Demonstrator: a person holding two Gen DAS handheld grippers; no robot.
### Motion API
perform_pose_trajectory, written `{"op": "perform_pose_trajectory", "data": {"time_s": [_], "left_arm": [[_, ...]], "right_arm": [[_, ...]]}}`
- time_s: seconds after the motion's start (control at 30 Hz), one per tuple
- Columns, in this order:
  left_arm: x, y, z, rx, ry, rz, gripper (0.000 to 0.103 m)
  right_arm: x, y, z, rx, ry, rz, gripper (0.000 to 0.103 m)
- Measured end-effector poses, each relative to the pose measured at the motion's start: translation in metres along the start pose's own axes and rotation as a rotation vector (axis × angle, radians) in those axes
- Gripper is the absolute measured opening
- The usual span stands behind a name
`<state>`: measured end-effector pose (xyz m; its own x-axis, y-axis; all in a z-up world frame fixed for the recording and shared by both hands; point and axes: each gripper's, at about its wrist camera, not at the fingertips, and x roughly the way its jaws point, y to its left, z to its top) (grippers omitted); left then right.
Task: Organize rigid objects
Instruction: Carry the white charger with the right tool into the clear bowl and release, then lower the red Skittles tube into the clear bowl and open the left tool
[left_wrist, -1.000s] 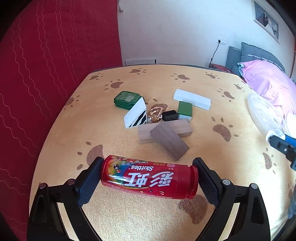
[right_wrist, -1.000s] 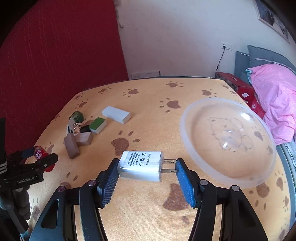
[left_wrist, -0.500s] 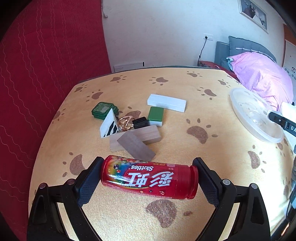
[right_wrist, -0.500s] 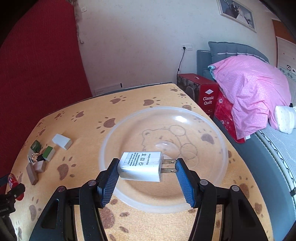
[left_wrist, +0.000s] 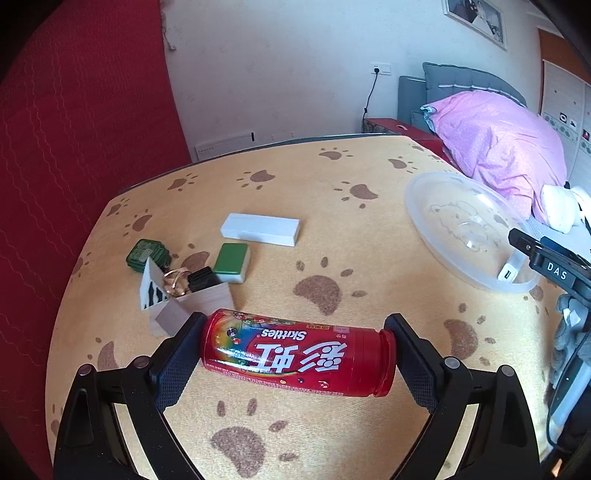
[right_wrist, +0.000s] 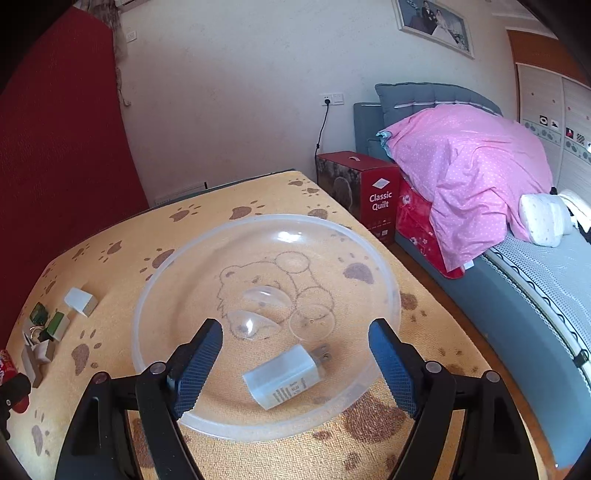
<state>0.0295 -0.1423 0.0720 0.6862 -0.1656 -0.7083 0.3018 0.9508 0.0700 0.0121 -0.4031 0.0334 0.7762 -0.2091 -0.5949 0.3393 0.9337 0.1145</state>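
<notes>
R view – plug's prongs (right_wrist: 324, 350), L view – USB port (left_wrist: 505, 274)

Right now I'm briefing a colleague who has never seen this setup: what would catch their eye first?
Probably the red Skittles tube, clamped lengthwise in the left gripper over the paw-print tablecloth. Next, the big clear plastic bowl with a bear drawing, where a white charger plug lies loose between the right gripper's open fingers, which have just been opening. Behind the tube sits a cluster of small blocks.
</notes>
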Motion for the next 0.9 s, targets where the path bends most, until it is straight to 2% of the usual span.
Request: {"op": "perform_pose_trajectory", "data": {"time_s": [0.23, 0.4, 0.6, 0.9], "left_arm": [[0.014, -0.049, 0.025, 0.067, -0.011, -0.071, 0.095], [0.025, -0.081, 0.043, 0.100, -0.022, -0.116, 0.095], [0.041, -0.110, 0.060, 0.110, -0.007, -0.136, 0.095], [0.068, -0.134, 0.076, 0.086, 0.031, -0.202, 0.095]], "right_arm": [[-0.011, -0.018, -0.004, 0.083, -0.118, -0.147, 0.090], [-0.011, -0.033, -0.005, 0.159, -0.134, -0.155, 0.092], [-0.004, -0.051, -0.007, 0.255, -0.099, -0.159, 0.094], [-0.003, -0.057, -0.010, 0.280, -0.084, -0.152, 0.094]]}}
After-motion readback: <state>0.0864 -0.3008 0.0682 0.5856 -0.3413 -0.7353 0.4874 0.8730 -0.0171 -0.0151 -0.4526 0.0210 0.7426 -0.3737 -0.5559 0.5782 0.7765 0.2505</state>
